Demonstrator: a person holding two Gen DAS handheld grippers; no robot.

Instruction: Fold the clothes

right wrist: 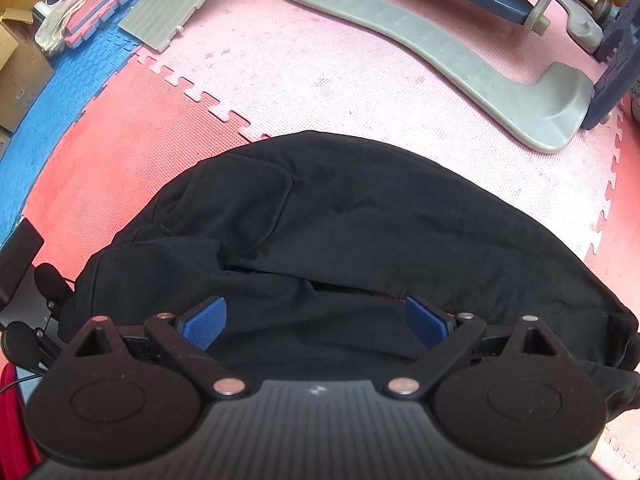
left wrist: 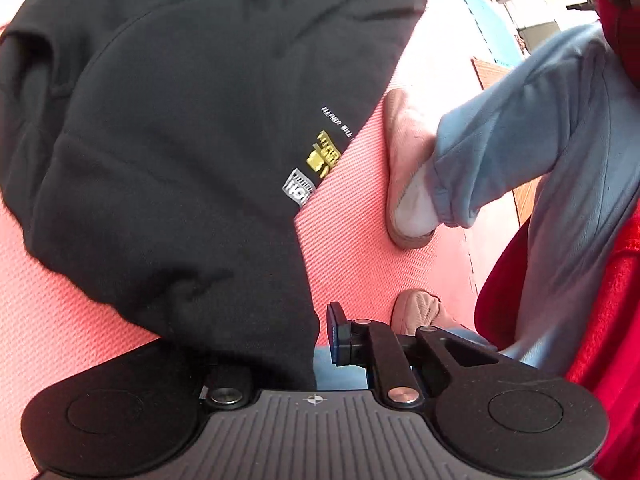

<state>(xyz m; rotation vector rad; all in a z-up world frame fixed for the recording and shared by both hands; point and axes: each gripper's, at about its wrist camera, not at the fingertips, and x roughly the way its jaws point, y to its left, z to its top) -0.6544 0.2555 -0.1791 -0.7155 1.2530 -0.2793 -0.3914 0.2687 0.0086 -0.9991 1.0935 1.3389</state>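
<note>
In the left wrist view, the left claw (left wrist: 320, 340) is half buried: black cloth drapes over its left finger and hides it, so only the right finger with its blue pad (left wrist: 338, 336) shows at lower centre. The jaws stand almost together, pinched on a fold of the black sweatshirt (left wrist: 192, 128), which spreads from the claw up across the left and centre of the frame. A small yellow and grey print (left wrist: 316, 164) sits near the garment's right edge; its lettering is too small to read. The sweatshirt lies on the pink foam floor mat (left wrist: 352, 240). At right, a person's blue trouser leg (left wrist: 540, 128) and pink slipper (left wrist: 408, 160) stand on the mat just beside the garment; a second slipper (left wrist: 416, 308) is partly hidden behind the claw's linkage. A red garment (left wrist: 608, 320) is cut off by the right edge.

In the right wrist view, the right claw (right wrist: 316, 324) points steeply down with its jaws wide apart, both blue pads (right wrist: 204, 320) clear, gripping nothing. The black sweatshirt (right wrist: 360, 232) fills the centre directly under and between the fingers; whether the fingertips touch the cloth cannot be told. Grey plastic pieces (right wrist: 460, 64) lie on the mat (right wrist: 280, 72) at the top, well apart from the garment.
</note>
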